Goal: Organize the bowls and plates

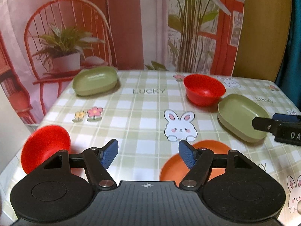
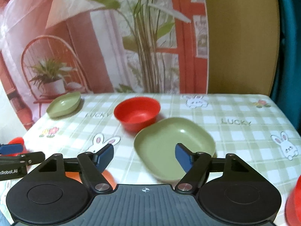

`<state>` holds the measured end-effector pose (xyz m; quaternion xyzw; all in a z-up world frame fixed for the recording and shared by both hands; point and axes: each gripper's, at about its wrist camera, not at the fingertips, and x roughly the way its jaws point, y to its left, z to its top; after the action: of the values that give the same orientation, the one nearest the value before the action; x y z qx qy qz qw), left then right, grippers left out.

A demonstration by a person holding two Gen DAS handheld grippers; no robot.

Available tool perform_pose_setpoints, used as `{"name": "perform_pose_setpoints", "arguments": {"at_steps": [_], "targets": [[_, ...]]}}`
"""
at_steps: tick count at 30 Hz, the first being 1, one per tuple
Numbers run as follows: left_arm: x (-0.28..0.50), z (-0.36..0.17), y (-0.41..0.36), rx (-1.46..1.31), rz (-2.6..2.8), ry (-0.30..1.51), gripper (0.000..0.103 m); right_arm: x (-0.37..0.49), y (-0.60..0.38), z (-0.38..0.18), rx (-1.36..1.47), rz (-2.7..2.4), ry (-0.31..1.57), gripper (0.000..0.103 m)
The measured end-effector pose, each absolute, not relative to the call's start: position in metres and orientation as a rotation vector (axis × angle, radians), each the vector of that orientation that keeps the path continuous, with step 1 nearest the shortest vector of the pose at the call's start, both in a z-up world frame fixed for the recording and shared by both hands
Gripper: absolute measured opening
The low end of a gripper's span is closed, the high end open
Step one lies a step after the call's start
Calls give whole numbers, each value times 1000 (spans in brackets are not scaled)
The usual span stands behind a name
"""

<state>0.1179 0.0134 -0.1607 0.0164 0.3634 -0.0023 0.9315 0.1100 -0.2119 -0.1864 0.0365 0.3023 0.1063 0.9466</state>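
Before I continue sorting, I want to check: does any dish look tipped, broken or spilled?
One thing stands out: the red bowl at the near left edge of the table appears tipped, its opening facing sideways. The other red bowl, both green plates and the orange plate sit flat. No spill or damage shows.

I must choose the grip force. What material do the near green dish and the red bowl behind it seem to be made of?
The near green dish looks like matte plastic or melamine: flat even colour, thin rounded rim, one small soft highlight. The red bowl looks like similar plastic, with a smooth uniform wall and dull sheen. Neither shows a glaze, but ceramic cannot be ruled out.
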Motion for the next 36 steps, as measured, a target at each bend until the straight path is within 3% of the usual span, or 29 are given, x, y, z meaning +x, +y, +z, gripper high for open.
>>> {"name": "perform_pose_setpoints", "arguments": {"at_steps": [14, 19, 26, 30, 36], "targets": [[108, -197, 21, -110, -40, 914, 65, 94, -189, -229, 16, 320, 727, 44], [106, -203, 17, -105, -64, 942, 61, 91, -181, -236, -5, 347, 756, 40], [107, -210, 17, -120, -47, 986, 39, 91, -184, -244, -1, 334, 787, 30], [106, -211, 15, -121, -56, 1000, 35, 93, -188, -249, 17, 327, 804, 26], [106, -211, 14, -115, -63, 999, 22, 93, -190, -251, 26, 315, 810, 19]]}}
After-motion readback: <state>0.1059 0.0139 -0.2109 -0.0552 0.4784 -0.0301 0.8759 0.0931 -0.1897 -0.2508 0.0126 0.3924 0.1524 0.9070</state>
